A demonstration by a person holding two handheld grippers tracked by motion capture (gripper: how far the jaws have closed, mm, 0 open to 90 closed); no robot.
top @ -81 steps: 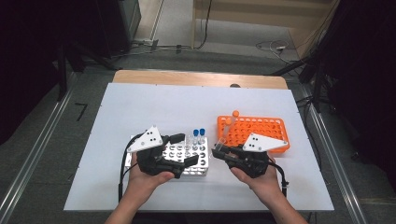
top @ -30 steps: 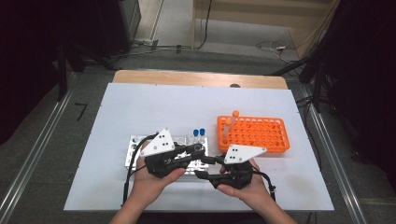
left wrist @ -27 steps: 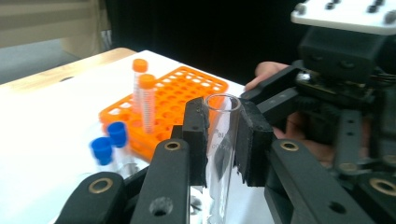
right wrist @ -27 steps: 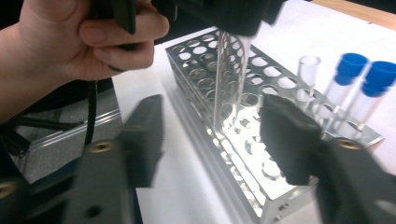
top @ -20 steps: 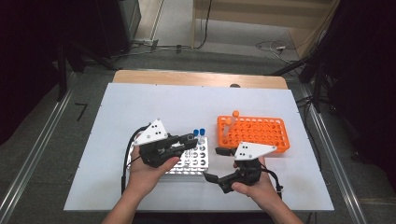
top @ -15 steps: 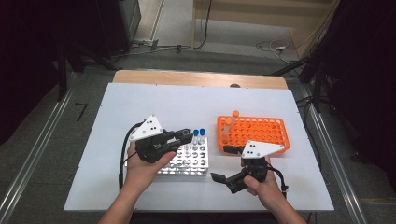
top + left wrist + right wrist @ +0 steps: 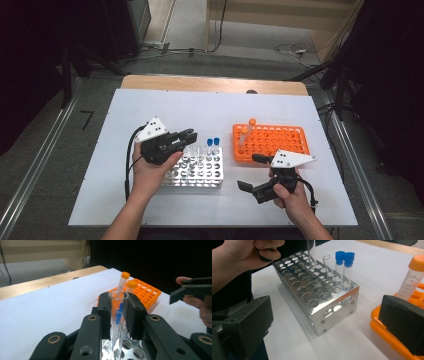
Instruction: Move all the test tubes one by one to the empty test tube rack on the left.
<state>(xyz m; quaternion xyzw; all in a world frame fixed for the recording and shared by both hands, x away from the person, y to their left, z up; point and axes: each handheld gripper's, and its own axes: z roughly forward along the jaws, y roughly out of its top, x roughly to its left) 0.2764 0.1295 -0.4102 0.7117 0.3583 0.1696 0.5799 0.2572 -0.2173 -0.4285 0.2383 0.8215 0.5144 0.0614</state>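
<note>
While our left tongs (image 7: 119, 315) stand clamped on a clear glass test tube without a cap (image 7: 118, 315), we see the two black pads pressing its wall just below the rim, the tube roughly upright between them. Its lower end hangs over the holes of the shiny metal tube rack (image 7: 197, 169), which sits on the white bench (image 7: 150, 107) just at 3 o'clock of the left hand (image 7: 150, 172). From the right gripper view the held tube (image 7: 311, 252) reaches down toward a far row of the rack (image 7: 312, 302); whether its tip has entered a hole we cannot tell. Another open clear tube (image 7: 327, 266) leans in the rack, and two blue-capped tubes (image 7: 344, 262) stand touching each other at the rack's corner.

Our right tongs (image 7: 255, 172) hold nothing: the jaws are spread wide, well apart, hovering over bare bench at 5 o'clock of the rack. At 12 o'clock of them lies the orange plastic tube rack (image 7: 280, 145), with orange-capped tubes (image 7: 248, 132) at its left end.
</note>
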